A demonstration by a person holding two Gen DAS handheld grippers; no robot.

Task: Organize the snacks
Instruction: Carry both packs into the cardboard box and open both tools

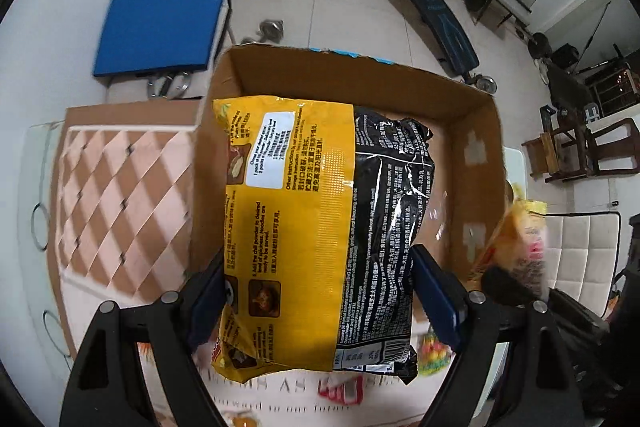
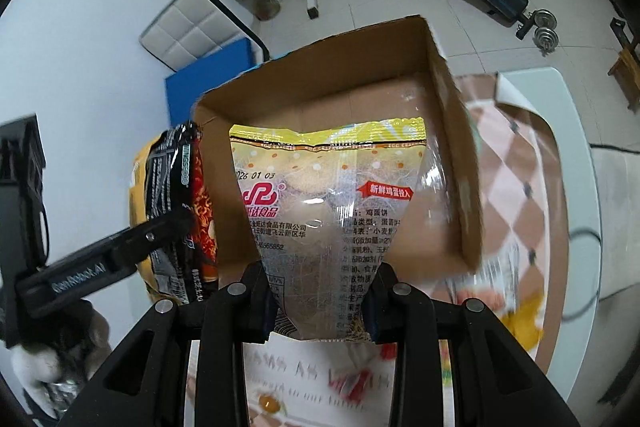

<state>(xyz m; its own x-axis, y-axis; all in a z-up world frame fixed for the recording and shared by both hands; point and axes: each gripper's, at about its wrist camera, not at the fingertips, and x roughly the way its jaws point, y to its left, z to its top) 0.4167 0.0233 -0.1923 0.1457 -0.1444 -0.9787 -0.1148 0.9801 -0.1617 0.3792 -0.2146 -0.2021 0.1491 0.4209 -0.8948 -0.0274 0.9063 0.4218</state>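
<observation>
My left gripper (image 1: 320, 291) is shut on a yellow and black noodle pack (image 1: 320, 227), held above the open cardboard box (image 1: 476, 155). My right gripper (image 2: 320, 303) is shut on a clear and yellow egg-cake bag (image 2: 328, 203), also held over the cardboard box (image 2: 452, 131). The right wrist view shows the left gripper (image 2: 120, 251) and the noodle pack (image 2: 184, 203) at the box's left side. The left wrist view shows the egg-cake bag (image 1: 520, 239) blurred at the box's right side. The box inside looks bare where it shows.
The box stands on a table with a checked pink and brown mat (image 1: 116, 195). Small snacks (image 2: 352, 387) lie on the table below the grippers. A blue pad on a chair (image 1: 160, 31) and gym equipment (image 1: 432, 7) stand behind on the tiled floor.
</observation>
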